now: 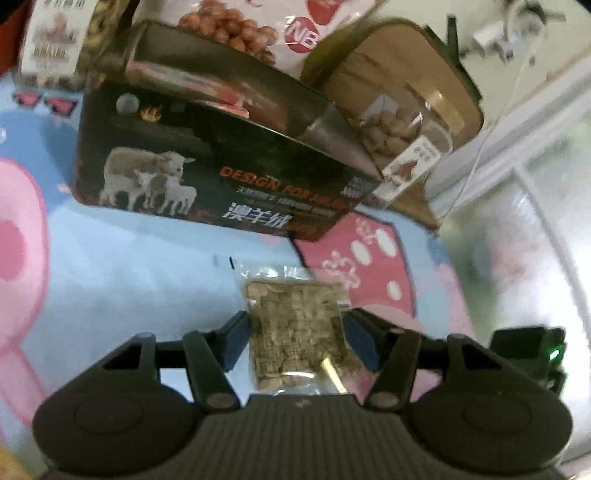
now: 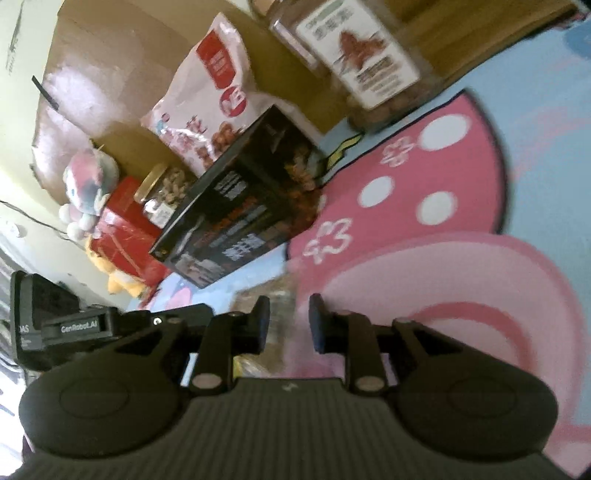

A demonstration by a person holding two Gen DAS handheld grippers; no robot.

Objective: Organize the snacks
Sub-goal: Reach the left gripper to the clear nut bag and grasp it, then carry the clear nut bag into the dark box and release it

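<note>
My left gripper [image 1: 297, 328] is shut on a small clear snack packet [image 1: 295, 325] with a brown crumbly bar inside, held over the blue and pink mat. Ahead stands a black box [image 1: 207, 162] with sheep on its side. A pink-white snack bag [image 1: 258, 33] and a clear jar of brown snacks [image 1: 391, 136] are behind it. My right gripper [image 2: 290, 325] is open with a narrow gap and holds nothing; a blurred packet [image 2: 266, 295] shows just beyond its left finger. The black box [image 2: 240, 210], the snack bag [image 2: 207, 99] and a labelled jar [image 2: 358, 55] lie ahead of it.
A cardboard box [image 1: 436, 85] stands behind the snacks. In the right wrist view a lidded glass jar [image 2: 162, 188], a red box [image 2: 125, 236] and a plush toy [image 2: 86, 184] sit at the left. The left gripper's body [image 2: 74, 325] shows at the left edge.
</note>
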